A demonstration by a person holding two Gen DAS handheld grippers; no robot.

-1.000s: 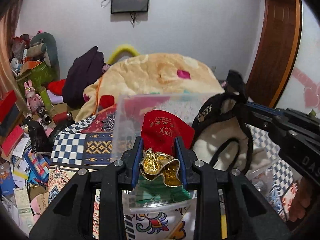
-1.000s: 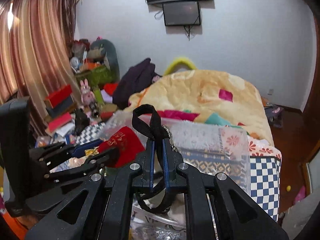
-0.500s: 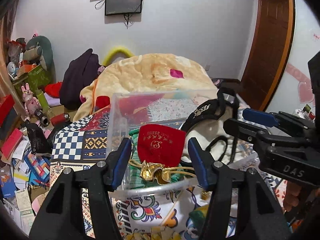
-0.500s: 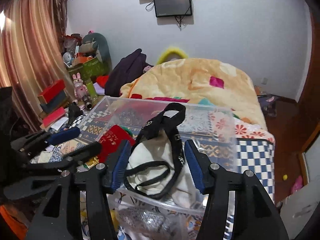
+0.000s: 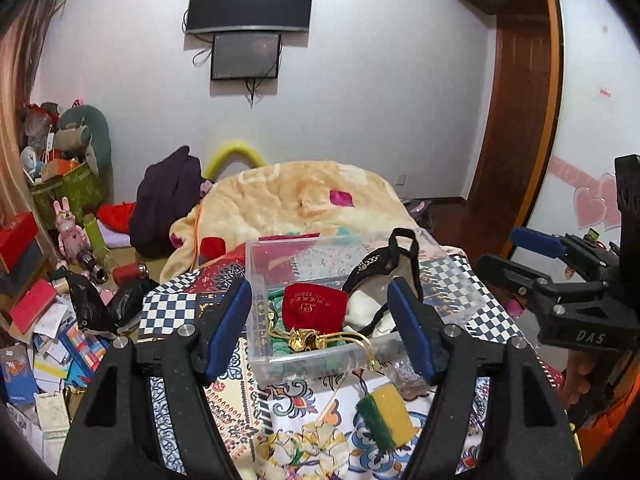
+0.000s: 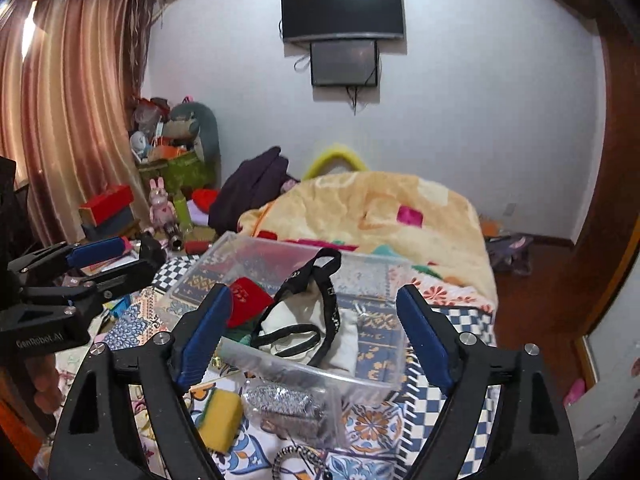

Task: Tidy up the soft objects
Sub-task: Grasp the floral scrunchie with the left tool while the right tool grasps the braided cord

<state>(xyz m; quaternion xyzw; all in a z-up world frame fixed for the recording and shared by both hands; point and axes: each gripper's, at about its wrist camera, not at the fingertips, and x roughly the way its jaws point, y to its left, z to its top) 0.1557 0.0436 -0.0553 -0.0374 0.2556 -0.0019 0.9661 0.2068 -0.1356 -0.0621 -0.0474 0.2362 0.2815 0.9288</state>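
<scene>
A clear plastic box (image 5: 256, 276) (image 6: 384, 376) stands on the patterned bedspread. Inside lie a red drawstring pouch (image 5: 313, 307) (image 6: 246, 300) with gold cords and a cream bag with black straps (image 5: 378, 280) (image 6: 308, 320). My left gripper (image 5: 326, 330) is open and empty, just in front of the box; it also shows at the left of the right wrist view (image 6: 106, 258). My right gripper (image 6: 316, 334) is open and empty, above the box's near side; it shows at the right of the left wrist view (image 5: 516, 250).
A yellow and green sponge (image 5: 386, 414) (image 6: 219, 418) and a clear bag of silver scrubbers (image 6: 286, 404) lie on the bedspread in front of the box. A yellow blanket (image 5: 296, 200) is piled behind. Boxes and toys (image 5: 40, 300) clutter the floor at left.
Both grippers opened: the left let the red pouch go and the right let the cream bag's strap go, both into the box. Both grippers then drew back from the box.
</scene>
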